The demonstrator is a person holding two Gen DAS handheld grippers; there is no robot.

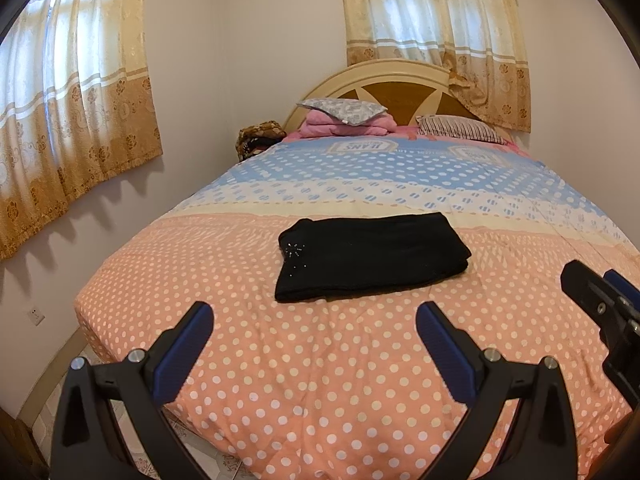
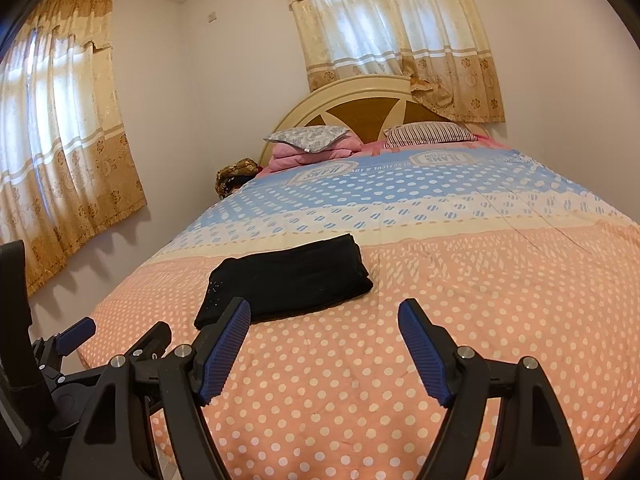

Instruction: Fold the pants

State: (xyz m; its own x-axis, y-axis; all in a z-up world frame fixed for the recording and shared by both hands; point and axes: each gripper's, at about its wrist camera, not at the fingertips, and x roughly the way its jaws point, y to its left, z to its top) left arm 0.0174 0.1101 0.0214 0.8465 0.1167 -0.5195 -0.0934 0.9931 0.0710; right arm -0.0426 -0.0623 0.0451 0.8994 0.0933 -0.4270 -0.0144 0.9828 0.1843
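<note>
Black pants (image 1: 370, 256) lie folded into a compact rectangle on the polka-dot bedspread (image 1: 320, 380), with small sparkly studs near their left end. They also show in the right wrist view (image 2: 288, 280). My left gripper (image 1: 314, 320) is open and empty, held above the bed's near end, short of the pants. My right gripper (image 2: 324, 316) is open and empty, also pulled back from the pants, to their right. The right gripper shows at the left wrist view's right edge (image 1: 600, 300). The left gripper shows at the right wrist view's lower left (image 2: 116, 332).
The bed's wooden headboard (image 1: 384, 80) stands at the far end with pillows (image 1: 344, 110) and a pink folded blanket (image 1: 340, 126). Curtained windows (image 1: 72, 92) line the left and back walls. The bed's left edge drops to a tiled floor (image 1: 52, 408).
</note>
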